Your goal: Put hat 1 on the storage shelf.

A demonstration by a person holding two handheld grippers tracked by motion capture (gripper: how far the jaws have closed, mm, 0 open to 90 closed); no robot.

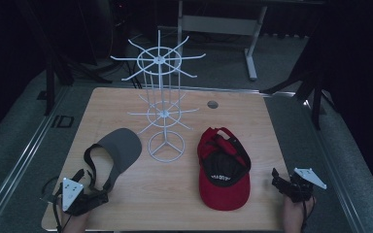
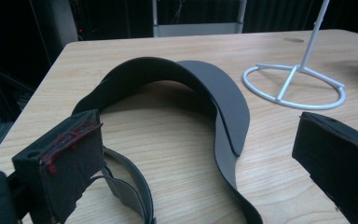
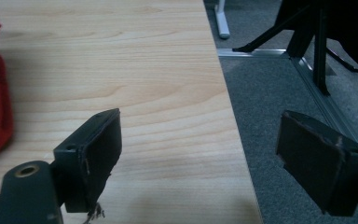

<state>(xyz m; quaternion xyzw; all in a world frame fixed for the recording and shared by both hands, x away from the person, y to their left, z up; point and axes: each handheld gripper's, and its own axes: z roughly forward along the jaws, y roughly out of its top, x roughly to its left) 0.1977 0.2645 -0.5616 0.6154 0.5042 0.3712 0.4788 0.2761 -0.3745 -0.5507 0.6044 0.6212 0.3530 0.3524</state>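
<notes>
- The left gripper (image 1: 98,196) sits at about 7 o'clock on the wooden surface (image 1: 175,199), near its front left corner, held low over the wood by a hand (image 1: 70,221) that comes in from the bottom edge
- In the left gripper view its jaws stand wide apart, released, with nothing pressed between the pads
- The grey visor (image 1: 119,148) lies flat on the surface just ahead of the left gripper, toward 12 o'clock from it; its strap (image 1: 90,167) loops back to the jaws, and in the left gripper view part of the strap (image 2: 135,186) passes close beside the left-hand pad, though whether it touches I cannot tell
- The right gripper (image 1: 278,180) is at about 4 o'clock, at the right front edge of the surface; in the right gripper view its jaws are spread and released, one over the wood, the other over the grey carpet (image 3: 279,116)
- The red cap (image 1: 223,179) lies opening-up at 5 o'clock, its black lining showing, its peak pointing to the front edge; it is near the right gripper and apart from it
- The white wire rack (image 1: 162,107) stands upright near the centre, its ring base between visor and cap, touching neither
- A small grey disc (image 1: 212,104) sits at about 1 o'clock, behind the cap
</notes>
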